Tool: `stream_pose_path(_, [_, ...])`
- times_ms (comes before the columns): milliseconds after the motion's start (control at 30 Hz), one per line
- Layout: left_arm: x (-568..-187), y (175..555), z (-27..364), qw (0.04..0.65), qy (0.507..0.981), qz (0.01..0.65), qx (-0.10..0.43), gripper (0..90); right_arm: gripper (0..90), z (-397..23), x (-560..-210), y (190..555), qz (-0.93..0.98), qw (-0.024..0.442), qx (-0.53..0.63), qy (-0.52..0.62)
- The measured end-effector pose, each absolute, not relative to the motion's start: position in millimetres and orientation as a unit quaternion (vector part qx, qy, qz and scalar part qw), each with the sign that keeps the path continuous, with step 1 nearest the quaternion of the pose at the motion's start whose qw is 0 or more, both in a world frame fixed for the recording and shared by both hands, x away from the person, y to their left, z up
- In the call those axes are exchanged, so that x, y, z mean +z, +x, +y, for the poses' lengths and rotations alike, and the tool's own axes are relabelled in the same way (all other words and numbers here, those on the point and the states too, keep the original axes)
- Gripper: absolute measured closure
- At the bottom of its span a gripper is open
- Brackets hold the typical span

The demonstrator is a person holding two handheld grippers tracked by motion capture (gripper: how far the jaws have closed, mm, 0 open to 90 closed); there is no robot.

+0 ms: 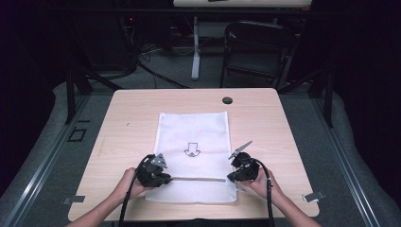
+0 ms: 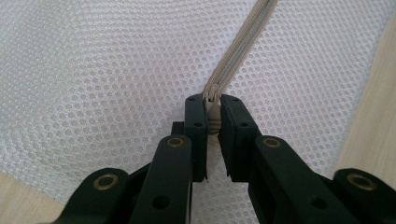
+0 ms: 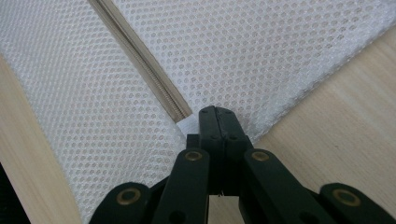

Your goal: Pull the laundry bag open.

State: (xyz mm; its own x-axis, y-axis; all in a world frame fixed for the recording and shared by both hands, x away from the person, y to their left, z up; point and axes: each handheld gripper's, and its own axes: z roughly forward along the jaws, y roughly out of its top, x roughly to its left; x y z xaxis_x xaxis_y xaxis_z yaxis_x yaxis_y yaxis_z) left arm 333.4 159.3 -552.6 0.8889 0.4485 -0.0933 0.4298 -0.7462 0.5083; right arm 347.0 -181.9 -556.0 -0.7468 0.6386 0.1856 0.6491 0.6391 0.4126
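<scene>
Your 2 tongs are both clamped: your left gripper (image 2: 213,112) has its jaws narrowed onto the beige zipper pull (image 2: 214,122), and your right gripper (image 3: 218,116) is pressed fully together on the edge of the white mesh bag (image 1: 194,142), just past the far end of the zipper (image 3: 140,60). From here the main risk, as I judge it, is the pull slipping out of your left jaws, because it is a small tab held only near the jaw tips; drag it at an angle to the zipper line and it could twist free or jam the slider. A 2nd risk is the fine mesh catching in the teeth if the cloth goes slack, which would happen if your right gripper lets the corner creep toward your left. Pull too hard against your right hold and the whole bag may slide on the wooden table (image 1: 265,109) instead of the slider moving. The bag lies flat, stretching away ahead of both tongs, with the zipper running straight between them along the near end. The slider sits right at your left jaw tips, and the zipper's closed end stops just beside your right jaw tips.
</scene>
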Motion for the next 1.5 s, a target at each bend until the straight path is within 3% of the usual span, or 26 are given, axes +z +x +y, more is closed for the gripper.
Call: stream_pose_path(1500, [-545.7, 329.0, 199.6, 0.257, 0.93, 0.26, 0.034, 82.1, 90.0, -181.7, -556.3, 346.1, -0.906, 0.006, -0.232, -0.355])
